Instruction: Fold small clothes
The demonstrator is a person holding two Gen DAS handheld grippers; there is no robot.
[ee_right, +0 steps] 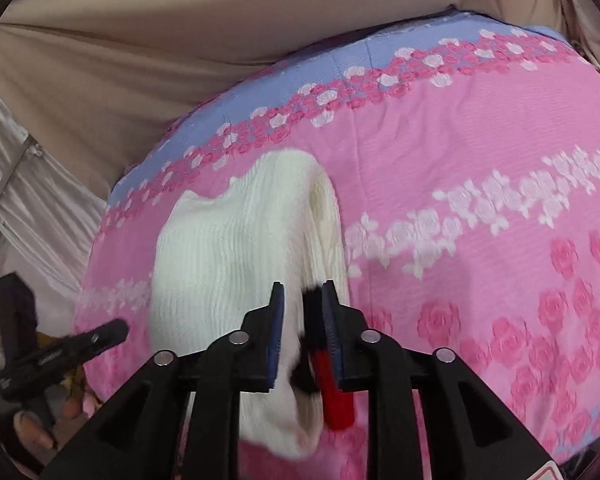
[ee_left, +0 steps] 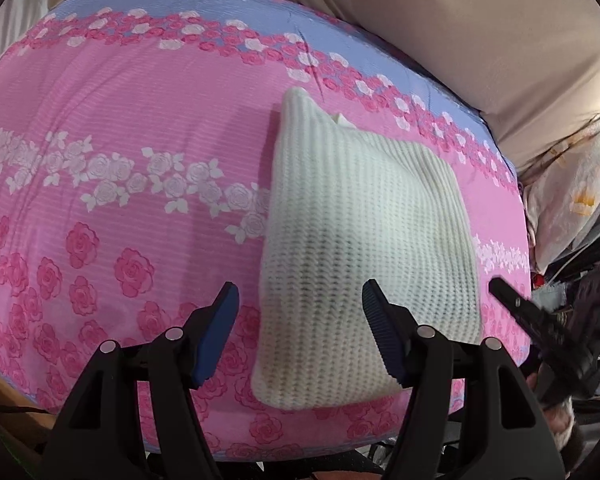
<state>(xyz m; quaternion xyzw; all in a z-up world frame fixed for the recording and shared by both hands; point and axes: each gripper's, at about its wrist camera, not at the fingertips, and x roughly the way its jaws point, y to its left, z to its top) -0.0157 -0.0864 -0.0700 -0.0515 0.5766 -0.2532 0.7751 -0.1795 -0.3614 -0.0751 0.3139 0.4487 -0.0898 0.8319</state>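
A white knit garment (ee_left: 364, 248) lies folded into a rough rectangle on the pink rose-print bed cover (ee_left: 120, 152). My left gripper (ee_left: 300, 308) is open above the garment's near left edge, holding nothing. In the right wrist view my right gripper (ee_right: 303, 304) is shut on the white knit garment (ee_right: 236, 252), pinching an edge that shows black and red trim (ee_right: 332, 384) between the pads. The right gripper's black finger (ee_left: 516, 304) shows at the right of the left wrist view. The left gripper (ee_right: 60, 352) shows at the lower left of the right wrist view.
Beige fabric (ee_left: 480, 32) hangs behind the bed. A floral pillow (ee_left: 572, 184) and dark clutter (ee_left: 580, 312) lie off the bed's right side. The bed cover's blue far border (ee_right: 340, 60) meets the beige fabric (ee_right: 180, 40).
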